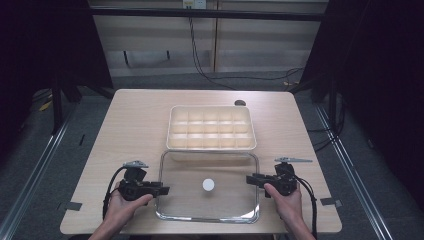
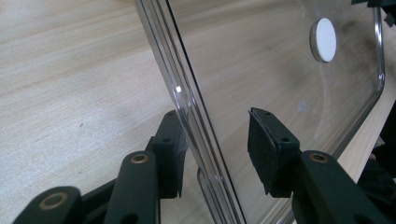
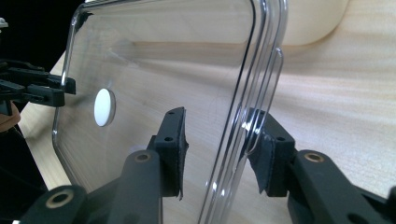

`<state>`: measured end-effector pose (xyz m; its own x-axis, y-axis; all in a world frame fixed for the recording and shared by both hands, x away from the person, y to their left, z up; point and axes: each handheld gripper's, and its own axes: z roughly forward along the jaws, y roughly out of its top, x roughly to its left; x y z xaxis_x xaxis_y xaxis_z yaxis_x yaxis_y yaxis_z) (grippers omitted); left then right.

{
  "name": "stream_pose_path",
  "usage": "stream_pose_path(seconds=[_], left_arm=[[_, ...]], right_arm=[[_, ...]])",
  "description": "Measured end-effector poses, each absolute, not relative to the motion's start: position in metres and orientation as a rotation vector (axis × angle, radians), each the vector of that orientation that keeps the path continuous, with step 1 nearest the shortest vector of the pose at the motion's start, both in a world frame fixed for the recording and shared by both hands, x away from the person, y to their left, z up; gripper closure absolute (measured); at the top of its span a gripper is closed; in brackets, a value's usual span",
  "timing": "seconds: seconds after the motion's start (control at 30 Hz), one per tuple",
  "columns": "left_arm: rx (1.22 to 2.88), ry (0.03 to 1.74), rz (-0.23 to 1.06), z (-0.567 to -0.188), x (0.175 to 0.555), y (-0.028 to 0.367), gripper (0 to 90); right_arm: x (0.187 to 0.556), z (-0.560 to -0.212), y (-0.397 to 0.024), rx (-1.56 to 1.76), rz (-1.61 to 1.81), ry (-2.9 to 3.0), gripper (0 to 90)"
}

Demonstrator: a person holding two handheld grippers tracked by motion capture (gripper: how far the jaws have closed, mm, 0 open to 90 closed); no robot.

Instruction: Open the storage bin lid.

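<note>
A clear plastic lid (image 1: pixel 225 200) with a white round disc (image 1: pixel 208 185) at its middle lies on the near half of the wooden table. Just behind it stands a cream compartment tray (image 1: pixel 172 125). My left gripper (image 1: pixel 165 190) is at the lid's left edge and my right gripper (image 1: pixel 248 179) at its right edge. In the left gripper view the gripper (image 2: pixel 217 144) is open, its jaws standing either side of the lid's rim (image 2: pixel 187 100). The right gripper (image 3: pixel 217 149) is open too, with the rim (image 3: pixel 247 116) close to its right pad (image 3: pixel 261 158).
A small dark round object (image 1: pixel 240 103) sits at the table's far edge behind the tray. Grey tape marks (image 1: pixel 74 205) lie near the front corners. Dark curtains and rails flank the table, and cables run across the floor beyond it.
</note>
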<state>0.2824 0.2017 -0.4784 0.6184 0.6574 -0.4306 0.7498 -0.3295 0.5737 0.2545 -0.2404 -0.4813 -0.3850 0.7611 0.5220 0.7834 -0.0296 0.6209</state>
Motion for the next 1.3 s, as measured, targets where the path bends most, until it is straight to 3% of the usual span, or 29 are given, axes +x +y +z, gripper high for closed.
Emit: stream_pose_path(seconds=[0.57, 1.3], left_arm=[[2.081, 1.096, -0.185, -0.48, 0.276, 0.199, 57.3], [2.108, 1.124, -0.164, -0.486, 0.284, 0.196, 56.5]], right_arm=[[0.257, -0.484, -0.239, -1.749, -1.384, -2.189, 53.7], [0.267, -0.495, -0.229, -1.774, -1.228, -2.266, 39.7]])
